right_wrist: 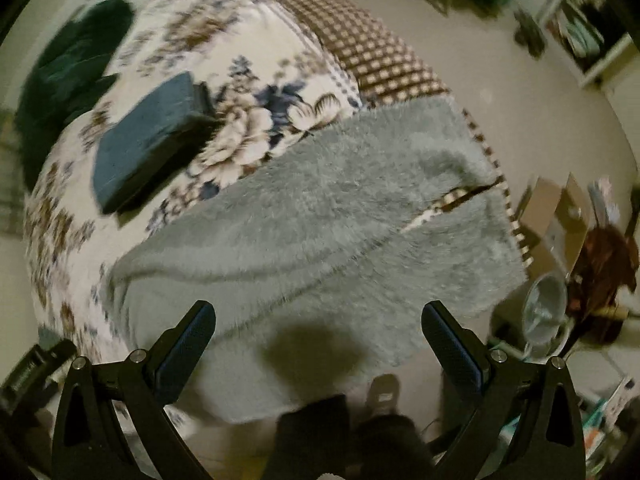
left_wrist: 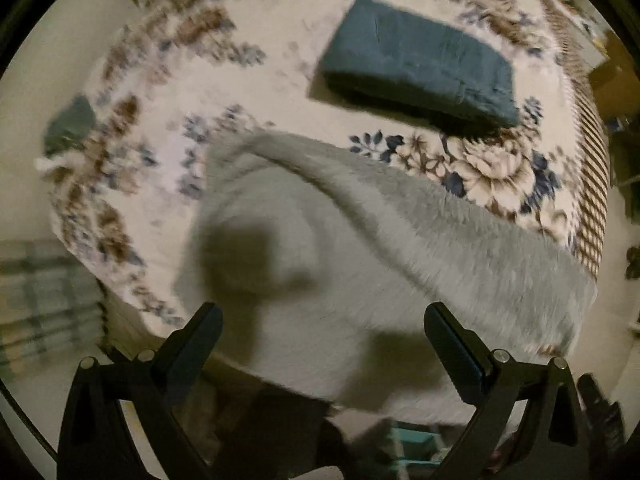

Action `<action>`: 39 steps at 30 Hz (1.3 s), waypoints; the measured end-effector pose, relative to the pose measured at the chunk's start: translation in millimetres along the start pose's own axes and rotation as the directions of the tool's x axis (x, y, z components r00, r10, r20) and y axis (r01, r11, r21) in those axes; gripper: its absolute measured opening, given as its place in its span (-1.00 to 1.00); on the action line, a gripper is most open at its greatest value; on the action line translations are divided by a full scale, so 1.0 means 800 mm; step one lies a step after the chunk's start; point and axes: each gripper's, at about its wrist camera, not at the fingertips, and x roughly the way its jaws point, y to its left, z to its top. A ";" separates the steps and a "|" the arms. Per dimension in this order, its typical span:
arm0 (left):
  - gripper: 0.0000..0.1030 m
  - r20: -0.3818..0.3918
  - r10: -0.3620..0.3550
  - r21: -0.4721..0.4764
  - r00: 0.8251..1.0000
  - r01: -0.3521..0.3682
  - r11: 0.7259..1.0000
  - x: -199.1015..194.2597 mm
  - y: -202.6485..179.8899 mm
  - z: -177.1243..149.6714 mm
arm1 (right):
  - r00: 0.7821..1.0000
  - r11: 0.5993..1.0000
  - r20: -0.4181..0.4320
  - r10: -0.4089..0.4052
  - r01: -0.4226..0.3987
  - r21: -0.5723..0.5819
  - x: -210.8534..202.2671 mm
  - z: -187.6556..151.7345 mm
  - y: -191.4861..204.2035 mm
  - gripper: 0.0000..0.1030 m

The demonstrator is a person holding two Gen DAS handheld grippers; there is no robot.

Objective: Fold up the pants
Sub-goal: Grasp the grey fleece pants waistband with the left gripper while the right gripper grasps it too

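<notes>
Fluffy grey pants (left_wrist: 360,248) lie spread across the near edge of a bed with a floral cover (left_wrist: 248,80); in the right wrist view the pants (right_wrist: 320,216) show both legs reaching toward the bed's right side, with a gap between them. My left gripper (left_wrist: 322,320) is open and empty, hovering above the pants' near part. My right gripper (right_wrist: 320,318) is open and empty, above the pants' near edge. Both cast shadows on the fabric.
A folded blue garment (left_wrist: 420,68) lies on the bed beyond the pants, also in the right wrist view (right_wrist: 152,140). A dark green cloth (right_wrist: 68,68) sits at the bed's far left. Boxes, a grey bowl (right_wrist: 546,308) and clutter stand on the floor at right.
</notes>
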 end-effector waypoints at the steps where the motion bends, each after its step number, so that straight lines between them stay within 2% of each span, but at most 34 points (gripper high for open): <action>1: 1.00 -0.031 -0.008 -0.021 0.999 0.008 1.000 0.022 -0.010 0.020 | 1.000 0.999 -0.022 0.002 -0.001 0.034 0.026 0.019 0.006 1.00; 4: 1.00 -0.124 -0.039 -0.086 0.991 0.028 0.996 0.090 -0.035 0.078 | 0.997 0.992 -0.073 0.004 0.005 0.128 0.091 0.058 0.022 1.00; 8: 1.00 -0.221 -0.096 -0.198 0.971 0.052 0.979 0.170 -0.057 0.136 | 0.990 0.976 -0.140 0.001 0.030 0.218 0.183 0.108 0.038 1.00; 11: 1.00 -0.280 -0.116 -0.241 0.953 0.047 0.969 0.221 -0.075 0.165 | 0.984 0.963 -0.179 -0.016 0.064 0.262 0.232 0.130 0.037 1.00; 14: 1.00 -0.324 -0.116 -0.254 0.939 0.032 0.967 0.257 -0.088 0.177 | 0.977 0.942 -0.213 -0.024 0.093 0.323 0.277 0.153 0.034 1.00; 16: 1.00 -0.331 -0.108 -0.262 0.937 0.019 0.965 0.270 -0.091 0.179 | 0.975 0.926 -0.223 -0.020 0.102 0.362 0.299 0.164 0.033 1.00; 17: 1.00 -0.325 -0.098 -0.263 0.941 0.009 0.965 0.273 -0.091 0.179 | 0.975 0.919 -0.221 -0.015 0.100 0.382 0.307 0.169 0.033 1.00; 19: 0.79 -0.304 -0.069 -0.255 0.950 -0.011 0.967 0.273 -0.093 0.178 | 0.976 0.907 -0.219 -0.004 0.096 0.410 0.320 0.177 0.036 0.99; 21: 0.11 -0.281 -0.037 -0.233 0.959 -0.031 0.972 0.269 -0.093 0.173 | 0.976 0.905 -0.216 -0.007 0.098 0.413 0.332 0.184 0.044 0.84; 22: -0.02 -0.268 -0.026 -0.224 0.963 -0.036 0.974 0.266 -0.092 0.168 | 0.976 0.908 -0.218 -0.013 0.102 0.406 0.337 0.186 0.048 0.60; 23: -0.29 -0.251 -0.035 -0.221 0.967 -0.022 0.975 0.264 -0.091 0.164 | 0.975 0.911 -0.224 -0.018 0.108 0.398 0.340 0.187 0.052 0.33; 24: -0.57 -0.232 -0.046 -0.220 0.972 -0.006 0.975 0.260 -0.088 0.159 | 0.973 0.914 -0.227 -0.029 0.118 0.389 0.342 0.187 0.057 0.21; 26: -0.79 -0.187 -0.069 -0.225 0.980 0.026 0.974 0.252 -0.076 0.148 | 0.977 0.916 -0.208 -0.038 0.117 0.384 0.338 0.184 0.062 -0.37; 27: -0.85 -0.163 -0.093 -0.228 0.982 0.054 0.972 0.243 -0.069 0.141 | 0.980 0.919 -0.197 -0.038 0.111 0.377 0.333 0.181 0.063 -0.52; 28: -0.86 -0.140 -0.112 -0.227 0.984 0.078 0.971 0.235 -0.064 0.135 | 0.984 0.926 -0.177 -0.034 0.098 0.364 0.324 0.176 0.066 -0.76; 33: -0.88 -0.018 -0.194 -0.200 0.981 0.187 0.962 0.173 -0.037 0.078 | 0.994 0.954 -0.107 0.005 0.027 0.300 0.275 0.143 0.067 -0.83; 39: -0.89 0.084 -0.264 -0.181 0.961 0.276 0.944 0.105 0.019 -0.021 | 0.995 0.967 -0.049 0.088 -0.074 0.243 0.204 0.081 0.040 -0.84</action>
